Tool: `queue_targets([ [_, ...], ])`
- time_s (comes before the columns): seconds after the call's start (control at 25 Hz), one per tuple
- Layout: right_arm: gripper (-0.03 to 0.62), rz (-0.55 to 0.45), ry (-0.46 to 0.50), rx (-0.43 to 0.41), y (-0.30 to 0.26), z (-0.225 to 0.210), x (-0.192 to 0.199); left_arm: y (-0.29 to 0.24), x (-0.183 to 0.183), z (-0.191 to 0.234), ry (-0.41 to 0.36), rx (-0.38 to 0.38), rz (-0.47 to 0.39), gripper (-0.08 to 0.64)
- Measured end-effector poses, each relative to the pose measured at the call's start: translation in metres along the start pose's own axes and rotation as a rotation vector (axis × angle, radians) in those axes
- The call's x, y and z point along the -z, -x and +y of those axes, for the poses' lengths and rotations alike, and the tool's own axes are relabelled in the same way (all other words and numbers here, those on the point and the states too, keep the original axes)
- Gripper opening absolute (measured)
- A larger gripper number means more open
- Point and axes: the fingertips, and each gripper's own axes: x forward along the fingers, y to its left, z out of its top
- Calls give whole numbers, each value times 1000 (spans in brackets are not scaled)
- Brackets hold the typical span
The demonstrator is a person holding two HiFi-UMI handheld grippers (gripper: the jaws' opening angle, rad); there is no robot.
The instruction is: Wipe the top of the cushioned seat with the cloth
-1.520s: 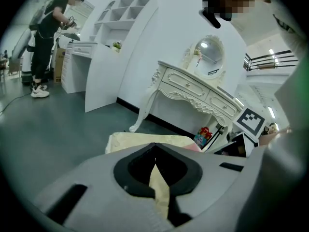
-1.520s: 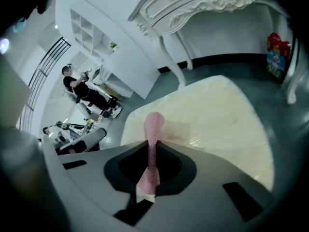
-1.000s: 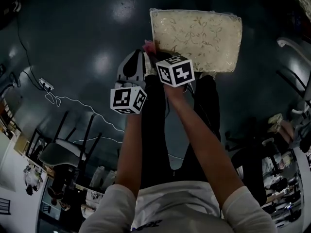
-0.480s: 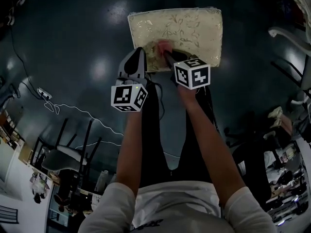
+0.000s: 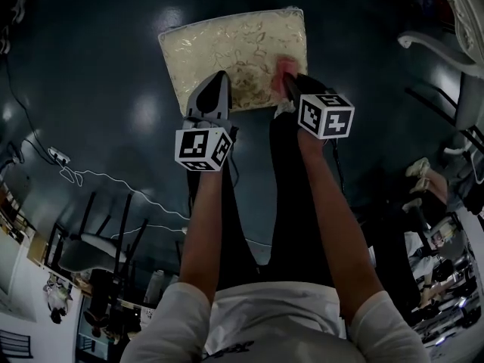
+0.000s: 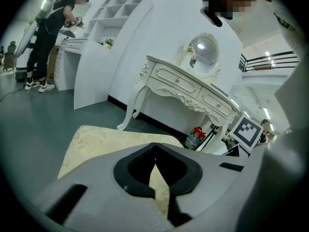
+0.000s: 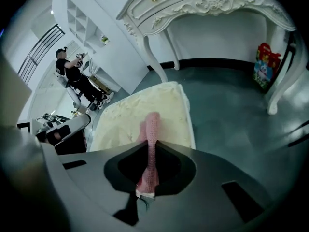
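1. Right hand-held gripper (image 5: 292,83) grasping the pink cloth (image 7: 150,129); the cloth touches the cushioned seat (image 5: 227,44) just ahead of its tips.
2. Left hand-held gripper (image 5: 218,82) clenched, tips over the seat's near edge.

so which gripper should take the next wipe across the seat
Right. The right gripper is shut on the cloth, which touches the seat near its right edge. The left gripper is shut with no cloth in it.

Staged bedroom set in lab hall: ornate vanity (image 6: 186,87) w/ mirror (image 6: 203,52), shelf unit (image 6: 120,5), 2nd person (image 6: 49,27).
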Motion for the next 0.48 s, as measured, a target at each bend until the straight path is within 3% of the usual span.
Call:
queue_targets([
  [0.2, 26, -25, -15, 95, 21, -46, -1, -6, 9, -16, 17, 4, 5, 14],
  [0.48, 25, -17, -70, 166, 23, -60, -2, 11, 3, -5, 13, -18, 1, 14],
])
